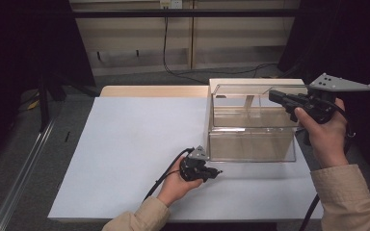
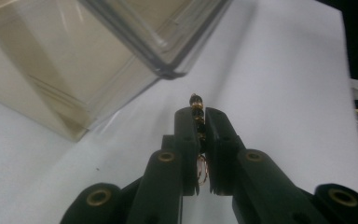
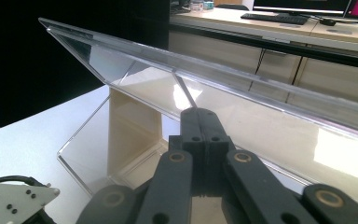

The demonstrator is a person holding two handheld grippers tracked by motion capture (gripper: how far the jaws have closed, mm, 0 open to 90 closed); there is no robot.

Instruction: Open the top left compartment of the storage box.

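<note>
The left gripper point(image 2: 199, 122) has its jaws closed to a narrow slit on a short beaded string point(image 2: 196, 103), dark and gold beads with a thin wire loop trailing between the jaws; the beads poke out just past the jaw tips. The right gripper point(image 3: 199, 116) has its jaws pressed together on the edge of the clear lid point(image 3: 242, 88), holding it raised and tilted over the clear box point(image 1: 250, 130).

Judging by this, the opening is done: the lid is up and the box stands open. What is left is carrying the beaded string from just in front of the box's near corner, over the wall, and letting go of it inside; it has not yet gone in.

The left gripper view alone makes out the beads and wire, and shows the box corner point(image 2: 168, 70) just ahead of the jaws above the white bench point(image 2: 284, 93). The high view gives the layout: left gripper point(image 1: 215, 172) low, near the box's front left corner, right gripper point(image 1: 277, 96) at the box's upper right. The right gripper view shows the grip on the lid and the cream wall inside the box.
</note>
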